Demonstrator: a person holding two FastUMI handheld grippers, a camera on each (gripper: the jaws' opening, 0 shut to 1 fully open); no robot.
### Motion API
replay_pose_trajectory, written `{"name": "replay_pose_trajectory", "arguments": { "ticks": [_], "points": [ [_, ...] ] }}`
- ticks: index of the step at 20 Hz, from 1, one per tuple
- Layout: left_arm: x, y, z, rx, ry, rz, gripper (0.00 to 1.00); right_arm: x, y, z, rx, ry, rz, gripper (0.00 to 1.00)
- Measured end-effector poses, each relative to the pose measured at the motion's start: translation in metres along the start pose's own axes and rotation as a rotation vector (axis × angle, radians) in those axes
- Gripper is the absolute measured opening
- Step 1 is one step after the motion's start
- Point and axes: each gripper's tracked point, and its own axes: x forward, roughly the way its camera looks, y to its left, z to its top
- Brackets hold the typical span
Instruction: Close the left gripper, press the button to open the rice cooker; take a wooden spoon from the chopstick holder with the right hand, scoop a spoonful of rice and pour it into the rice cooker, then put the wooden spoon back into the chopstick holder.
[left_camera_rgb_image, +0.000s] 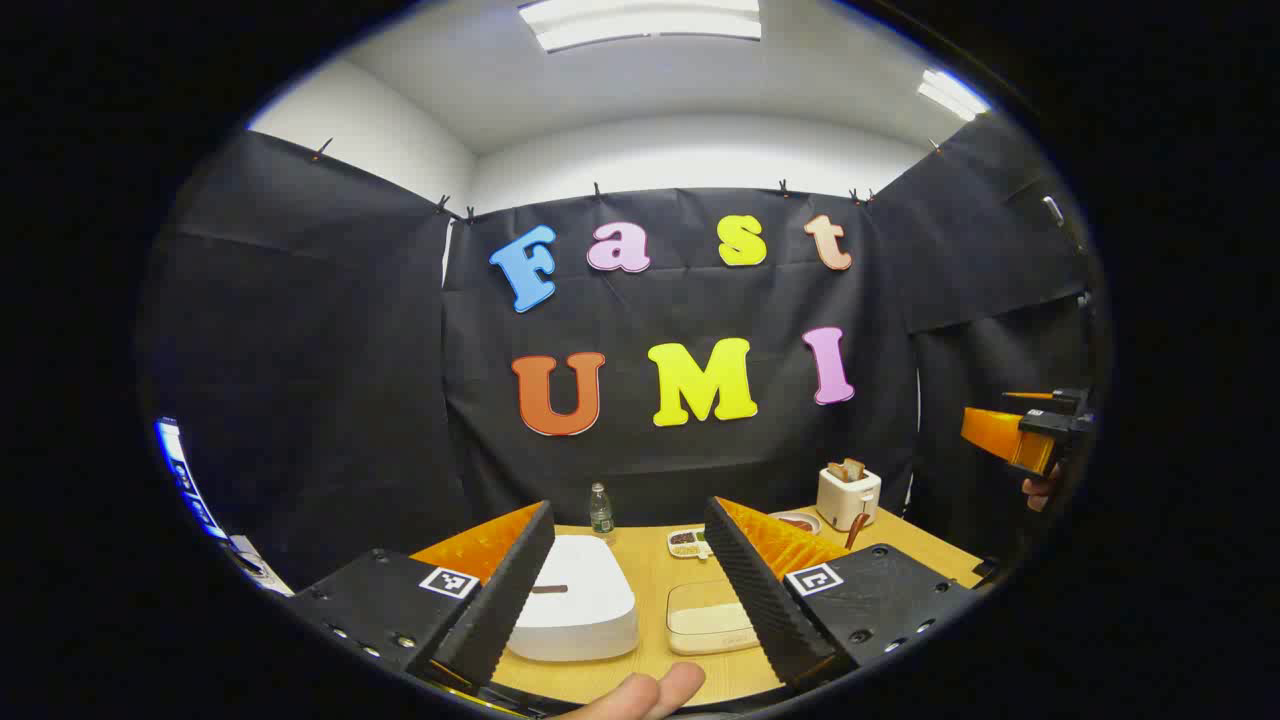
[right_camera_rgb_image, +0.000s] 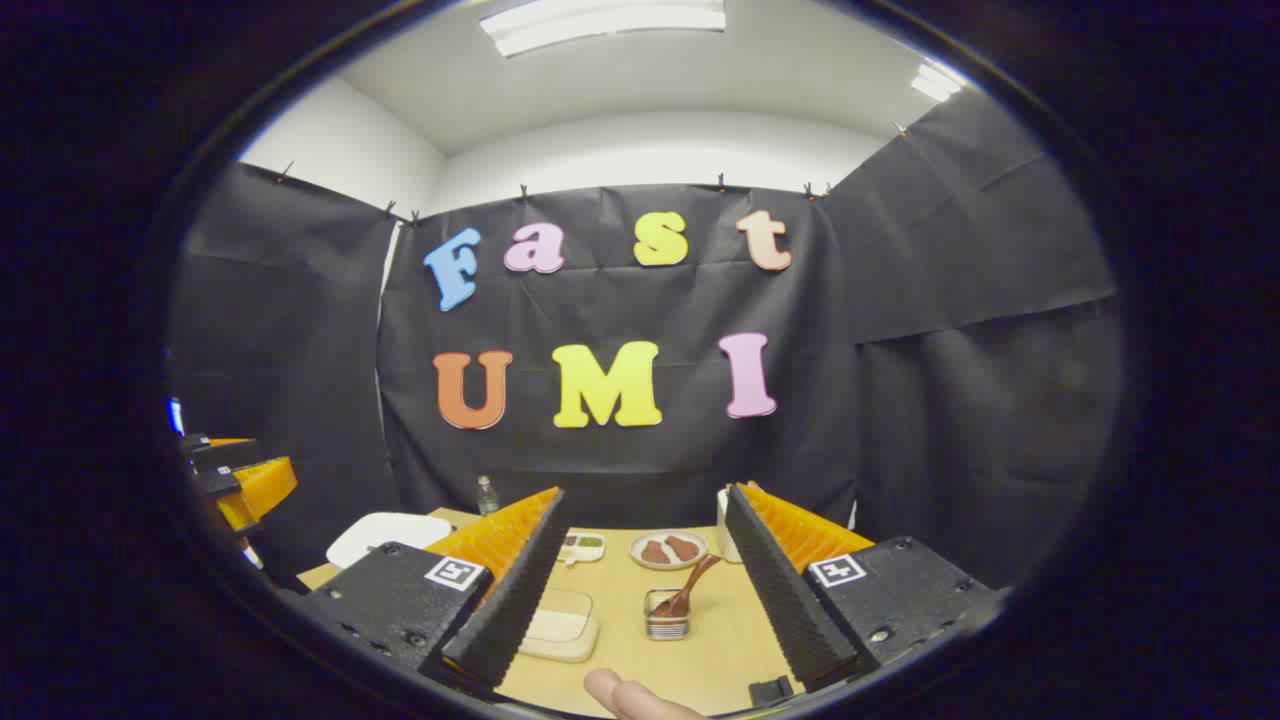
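While both grippers hang above the near edge of the wooden table (right_camera_rgb_image: 720, 660), neither touches anything. In the left gripper view, the left gripper (left_camera_rgb_image: 625, 585) has its two fingers spread wide apart with nothing between them; past them sits the white rice cooker (left_camera_rgb_image: 572, 600), lid down, its long axis running away from the camera toward the cloth wall, with a dark slot-like button on its top. Just to its right lies a shallow cream rice container (left_camera_rgb_image: 708, 618). Farther back stand a small bottle (left_camera_rgb_image: 600, 510), a small divided dish (left_camera_rgb_image: 688, 542) and a toaster (left_camera_rgb_image: 848, 492) with bread in it.

In the right gripper view, the right gripper (right_camera_rgb_image: 640, 590) is likewise spread open and empty. Between its fingers stands the chopstick holder (right_camera_rgb_image: 666, 618), a small metal box, with the wooden spoon (right_camera_rgb_image: 688, 590) in it; the spoon leans with its handle pointing up and to the right, its bowl end down in the holder. Behind it sits a plate (right_camera_rgb_image: 668, 550) with brown food. The other gripper shows at the left edge of that view
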Motion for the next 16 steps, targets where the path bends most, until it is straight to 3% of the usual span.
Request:
{"name": "replay_pose_trajectory", "arguments": {
  "ticks": [12, 16],
  "points": [
    [-0.006, 0.018, -0.004, -0.046, -0.008, -0.004, 0.96, -0.01, 0.016, -0.003, 0.008, 0.018, 0.017, 1.0],
    [-0.005, 0.021, 0.001, 0.007, -0.062, -0.011, 0.96, -0.008, 0.016, -0.008, 0.017, 0.025, 0.034, 0.99]
  ]
}}
